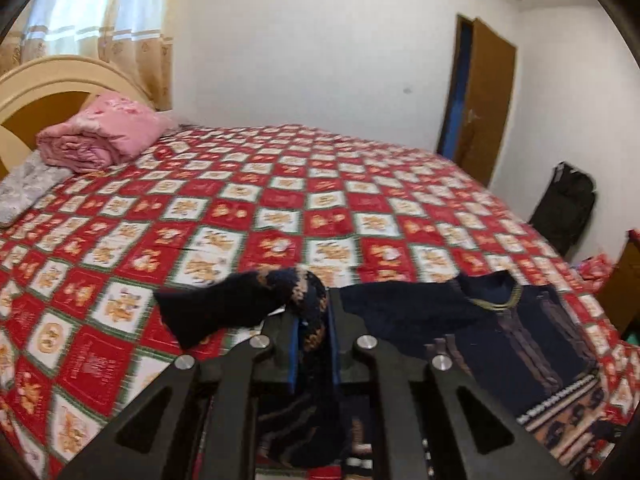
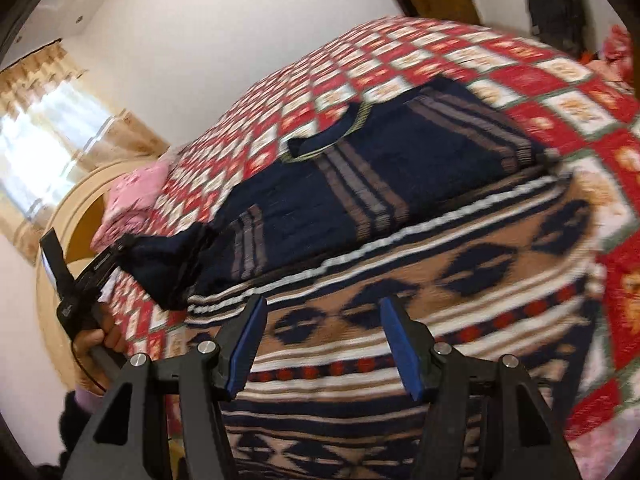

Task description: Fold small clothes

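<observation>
**Sleeve fold on patterned sweater, mid-step**

Left claw (image 1: 314, 320) clamped on sleeve (image 1: 224, 304) of navy knit sweater (image 2: 400, 208), sleeve lifted off red checkered bedspread (image 1: 240, 208). Right claw (image 2: 320, 344) spread apart, hovering over patterned hem, gripping nothing. Sweater lying flat on bed, near edge. Best: carry sleeve across chest, lay flat, pin body with right claw to avoid bunching. Motion blur, exact contact unclear.
</observation>
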`<state>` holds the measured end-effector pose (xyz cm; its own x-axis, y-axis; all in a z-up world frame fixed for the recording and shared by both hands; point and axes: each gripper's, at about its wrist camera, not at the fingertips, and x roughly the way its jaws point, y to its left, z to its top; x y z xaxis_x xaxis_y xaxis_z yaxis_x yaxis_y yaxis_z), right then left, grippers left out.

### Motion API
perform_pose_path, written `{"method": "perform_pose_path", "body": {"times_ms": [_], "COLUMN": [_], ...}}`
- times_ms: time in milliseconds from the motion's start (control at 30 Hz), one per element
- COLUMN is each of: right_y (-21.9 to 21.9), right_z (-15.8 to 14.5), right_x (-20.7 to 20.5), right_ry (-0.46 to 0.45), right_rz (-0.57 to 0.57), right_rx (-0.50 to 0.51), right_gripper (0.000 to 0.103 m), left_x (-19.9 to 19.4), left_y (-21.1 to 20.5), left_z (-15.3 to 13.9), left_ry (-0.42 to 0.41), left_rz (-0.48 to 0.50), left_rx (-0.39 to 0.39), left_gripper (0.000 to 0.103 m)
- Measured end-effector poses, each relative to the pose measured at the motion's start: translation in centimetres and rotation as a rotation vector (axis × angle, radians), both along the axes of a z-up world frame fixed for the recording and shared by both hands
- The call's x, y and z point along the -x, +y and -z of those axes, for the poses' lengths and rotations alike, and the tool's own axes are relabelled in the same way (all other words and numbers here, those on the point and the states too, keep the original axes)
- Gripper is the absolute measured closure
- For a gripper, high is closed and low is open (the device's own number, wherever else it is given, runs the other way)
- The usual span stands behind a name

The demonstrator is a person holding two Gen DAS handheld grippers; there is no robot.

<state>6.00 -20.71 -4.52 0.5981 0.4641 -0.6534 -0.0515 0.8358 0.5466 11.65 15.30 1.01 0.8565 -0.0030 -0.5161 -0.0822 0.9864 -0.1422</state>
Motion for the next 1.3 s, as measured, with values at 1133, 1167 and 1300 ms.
{"method": "perform_pose_path", "body": {"times_ms": [1133,1167,1300], "right_y": [3.9,5.5,10.2], "right_z": [-1.3,-1.5,-1.0], "right_x": [-7.0,-7.5,-10.0], "right_ry": [-0.054,-0.075,-0.132], "right_rz": [-0.078,-0.106,-0.171], "right_rx": [0.077,0.150,0.403], "right_gripper": [0.035,0.035,0.035], "left_x": [2.2,2.2,1.7], "left_y": [-10.3,-9.7,-7.8], "left_z": [5.3,5.5,6.7], "left_ry": [0.193,0.211,0.284], "left_rz": [0.078,0.055,0.005], "left_rx": [-0.232,-0.239,-0.187], "left_gripper": [0.033,0.033,0.033]}}
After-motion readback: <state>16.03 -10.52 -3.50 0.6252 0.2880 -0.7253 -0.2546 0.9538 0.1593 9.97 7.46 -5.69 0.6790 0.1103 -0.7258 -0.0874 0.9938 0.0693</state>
